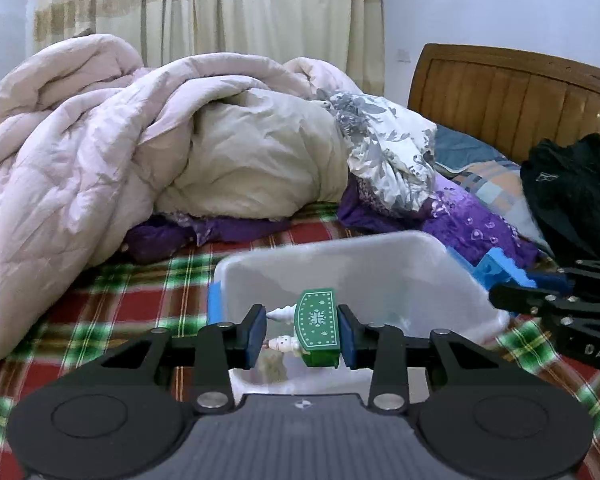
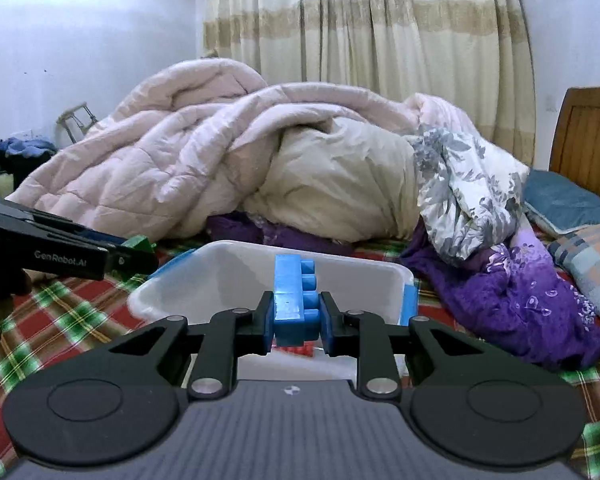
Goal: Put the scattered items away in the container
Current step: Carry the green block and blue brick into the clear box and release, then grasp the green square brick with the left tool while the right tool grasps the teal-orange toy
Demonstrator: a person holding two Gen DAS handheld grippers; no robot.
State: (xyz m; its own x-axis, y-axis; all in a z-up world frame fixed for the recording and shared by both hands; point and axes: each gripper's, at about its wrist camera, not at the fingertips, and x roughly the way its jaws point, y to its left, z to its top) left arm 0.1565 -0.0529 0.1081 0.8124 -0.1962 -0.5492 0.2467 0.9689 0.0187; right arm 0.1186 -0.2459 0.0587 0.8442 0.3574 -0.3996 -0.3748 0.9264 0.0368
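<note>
My left gripper (image 1: pixel 302 334) is shut on a green toy (image 1: pixel 318 322) that has a white snowflake print and small white figures. It hangs over the near side of a white plastic container (image 1: pixel 380 268) on the bed. My right gripper (image 2: pixel 296 320) is shut on a blue studded brick (image 2: pixel 294 300), held upright above the same container (image 2: pixel 204 276). Something red (image 2: pixel 300 349) lies inside, under the brick. Each gripper shows in the other's view: the right gripper (image 1: pixel 532 280) with the brick (image 1: pixel 496 268) at the right, the left gripper (image 2: pixel 136 249) with the toy (image 2: pixel 142 243) at the left.
The container sits on a red and green plaid sheet (image 1: pixel 112 312). Behind it lies a heap of pink and cream quilts (image 1: pixel 140 140), with floral bedding (image 1: pixel 388 148) and purple cloth (image 1: pixel 468 224) to the right. A black garment (image 1: pixel 572 192) and a wooden headboard (image 1: pixel 500 84) are at far right.
</note>
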